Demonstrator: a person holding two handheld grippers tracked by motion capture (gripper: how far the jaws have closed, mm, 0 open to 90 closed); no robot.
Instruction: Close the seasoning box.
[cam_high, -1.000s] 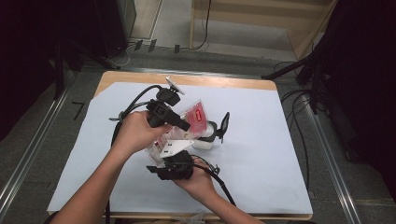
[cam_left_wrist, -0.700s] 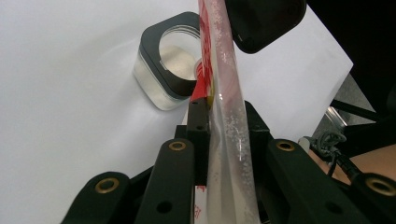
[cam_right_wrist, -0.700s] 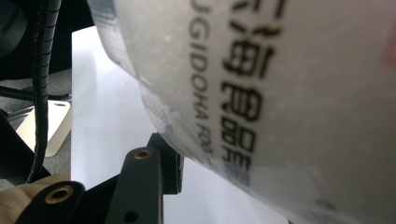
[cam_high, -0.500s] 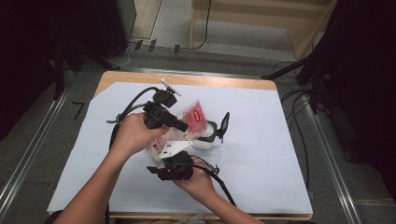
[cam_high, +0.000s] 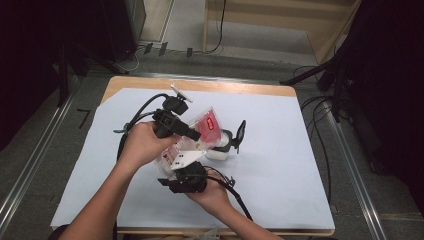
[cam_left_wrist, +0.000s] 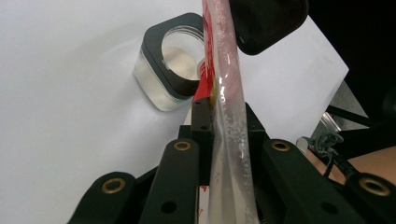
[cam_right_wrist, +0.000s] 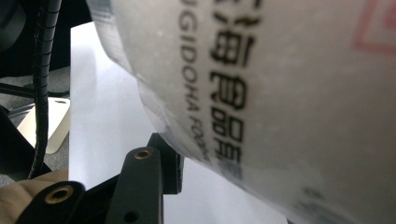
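Now both grippers hold one plastic bag (cam_high: 192, 142) above the table. The left gripper (cam_left_wrist: 219, 135) has its jaws pressed on the bag's thin edge, and just beyond its tips stands an open jar (cam_left_wrist: 170, 65). The right gripper (cam_high: 186, 176) clamps the bag's lower end from below.

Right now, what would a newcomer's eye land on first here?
The clear bag with its red label, held up at the middle of the table by both grippers: the left gripper pinches it edge-on. Just beyond it, on the white sheet, stands a small clear jar, its black lid flipped open.
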